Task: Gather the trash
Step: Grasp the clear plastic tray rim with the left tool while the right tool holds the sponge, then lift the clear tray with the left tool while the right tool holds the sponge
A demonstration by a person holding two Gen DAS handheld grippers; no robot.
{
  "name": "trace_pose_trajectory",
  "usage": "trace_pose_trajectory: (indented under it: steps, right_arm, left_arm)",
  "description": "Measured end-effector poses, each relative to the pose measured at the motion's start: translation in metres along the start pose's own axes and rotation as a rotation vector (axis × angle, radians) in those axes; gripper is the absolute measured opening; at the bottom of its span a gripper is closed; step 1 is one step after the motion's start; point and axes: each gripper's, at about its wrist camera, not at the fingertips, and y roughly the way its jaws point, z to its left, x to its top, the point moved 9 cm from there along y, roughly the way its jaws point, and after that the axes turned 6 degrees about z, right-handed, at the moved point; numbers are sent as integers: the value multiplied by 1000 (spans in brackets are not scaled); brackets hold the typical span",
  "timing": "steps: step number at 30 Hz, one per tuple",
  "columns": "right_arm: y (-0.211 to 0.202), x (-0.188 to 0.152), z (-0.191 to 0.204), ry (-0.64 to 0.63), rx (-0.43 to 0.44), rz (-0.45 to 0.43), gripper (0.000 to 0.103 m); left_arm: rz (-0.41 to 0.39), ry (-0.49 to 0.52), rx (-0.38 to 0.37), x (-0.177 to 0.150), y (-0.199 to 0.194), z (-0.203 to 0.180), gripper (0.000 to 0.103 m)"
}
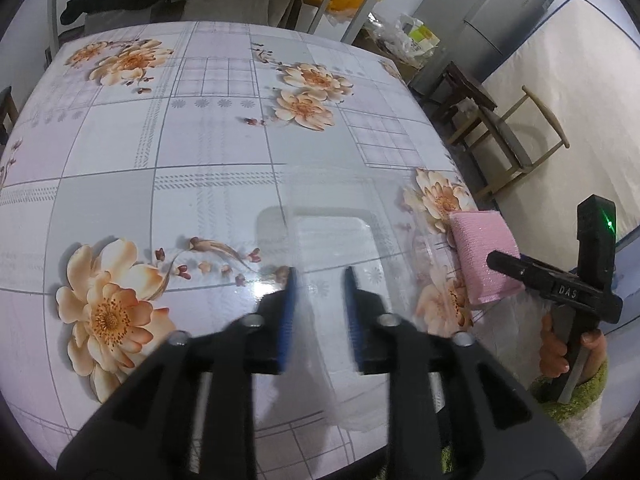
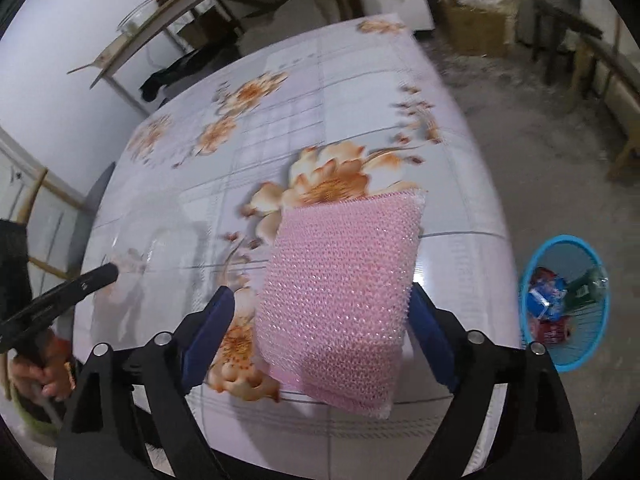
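Note:
A crumpled clear plastic wrapper [image 1: 332,240] lies on the flower-print tablecloth [image 1: 160,140]. Its near end runs between the blue pads of my left gripper [image 1: 320,308], which stand apart with a gap to the film. A pink mesh sponge [image 2: 340,280] rests on the table edge between the wide-apart jaws of my right gripper [image 2: 320,320]. Only the right pad [image 2: 424,320] is against it; the left pad stands clear. The same sponge [image 1: 484,256] shows at the right of the left wrist view. A blue basket [image 2: 564,304] holding wrappers stands on the floor right of the table.
A wooden chair [image 1: 516,132] and a mattress [image 1: 568,92] stand beyond the table's right edge. Shelves [image 2: 160,20] and boxes line the far wall. A person's hand [image 2: 40,360] grips the left tool at the table's near left.

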Motion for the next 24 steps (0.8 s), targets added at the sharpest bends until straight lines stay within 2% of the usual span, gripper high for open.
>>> trace_pose_trajectory:
  steps: [1, 4, 7, 10, 12, 17, 20, 22, 24]
  right_arm:
    - [-2, 1, -2, 10, -8, -11, 86]
    - [-7, 6, -5, 32, -19, -57, 89]
    - [-3, 5, -5, 13, -64, -65, 93]
    - [9, 2, -7, -47, -185, -47, 93]
    - [13, 0, -9, -76, -232, -40, 93]
    - [15, 0, -14, -103, -300, -52, 93]
    - [15, 1, -19, -121, -371, -65, 93]
    - [16, 2, -23, -114, -387, -68, 93]
    - [17, 2, -25, -94, -364, -68, 93]
  left_arm:
    - [-3, 6, 4, -1, -1, -2, 40]
    - [-11, 26, 27, -3, -3, -6, 47]
    - [-6, 45, 67, -3, 1, -7, 48]
    - [2, 48, 82, -3, 5, -6, 48]
    - [4, 50, 82, -3, 6, -7, 50]
    - [14, 51, 94, -3, 10, -6, 54]
    - [18, 54, 106, -4, 14, -5, 54]
    - [18, 58, 119, -5, 16, -5, 54]
    - [14, 64, 132, -5, 17, -5, 53]
